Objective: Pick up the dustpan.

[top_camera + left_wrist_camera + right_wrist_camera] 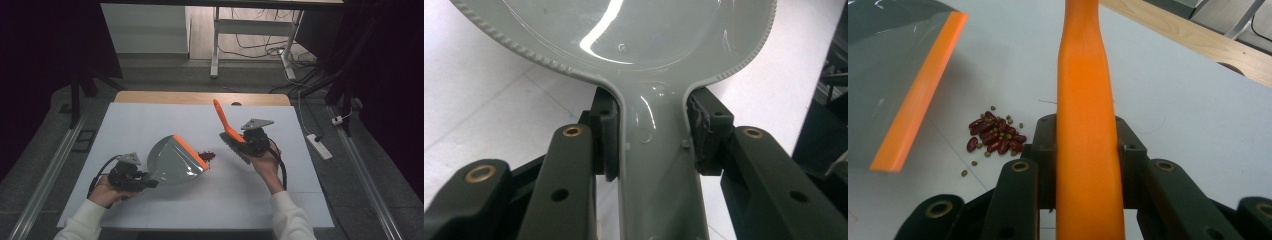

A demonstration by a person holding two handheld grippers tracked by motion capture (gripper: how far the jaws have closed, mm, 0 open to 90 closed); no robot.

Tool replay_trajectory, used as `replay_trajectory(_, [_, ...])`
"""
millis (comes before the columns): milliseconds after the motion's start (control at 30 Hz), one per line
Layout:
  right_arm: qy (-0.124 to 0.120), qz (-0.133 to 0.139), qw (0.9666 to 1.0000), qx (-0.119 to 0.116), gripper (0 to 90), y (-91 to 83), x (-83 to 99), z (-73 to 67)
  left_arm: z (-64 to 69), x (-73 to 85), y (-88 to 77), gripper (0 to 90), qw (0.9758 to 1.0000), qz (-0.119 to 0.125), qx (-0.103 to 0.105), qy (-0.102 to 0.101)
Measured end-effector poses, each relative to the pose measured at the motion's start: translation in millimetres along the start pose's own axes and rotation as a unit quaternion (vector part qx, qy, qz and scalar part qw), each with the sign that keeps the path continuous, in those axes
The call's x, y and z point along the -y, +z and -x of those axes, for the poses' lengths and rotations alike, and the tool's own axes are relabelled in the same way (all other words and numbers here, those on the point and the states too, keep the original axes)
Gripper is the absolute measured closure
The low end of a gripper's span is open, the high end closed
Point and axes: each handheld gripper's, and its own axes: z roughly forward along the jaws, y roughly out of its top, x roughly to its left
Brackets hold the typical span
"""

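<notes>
My left gripper (148, 181) sits at the table's front left, shut on the handle (656, 165) of a grey dustpan (172, 161). The pan's orange lip (191, 151) faces right, close to a small pile of red and green beans (206, 156). To the right of the beans, my right gripper (246, 141) is shut on the orange handle (1088, 125) of a hand brush (226, 127), whose dark bristles (234, 148) hang tilted over the table. In the right gripper view the beans (995, 137) lie just right of the pan's lip (918, 95).
A white sheet (150, 120) covers the table, with a strip of bare wood (200, 97) along the far edge. On the floor to the right lies a power strip (320, 146). Desk legs and cables (250, 47) stand behind the table.
</notes>
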Motion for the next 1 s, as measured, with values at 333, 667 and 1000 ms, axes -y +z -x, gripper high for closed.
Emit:
replay_trajectory(333, [-0.006,-0.002,1.0000,0.000,70.0,11.9,-6.6,-3.6,3.7,0.6,5.6,62.0,0.9997,-0.020,0.008,-0.005])
replay_trajectory(667, [-0.021,-0.019,0.9996,0.006,70.0,32.5,-8.1,-8.3,4.4,0.0,11.1,62.0,0.9989,-0.038,0.023,-0.012])
replay_trajectory(1000, [-0.028,-0.033,0.9991,0.005,70.0,47.4,-6.9,-12.9,5.7,-0.2,20.6,62.0,0.9980,-0.057,0.026,-0.009])
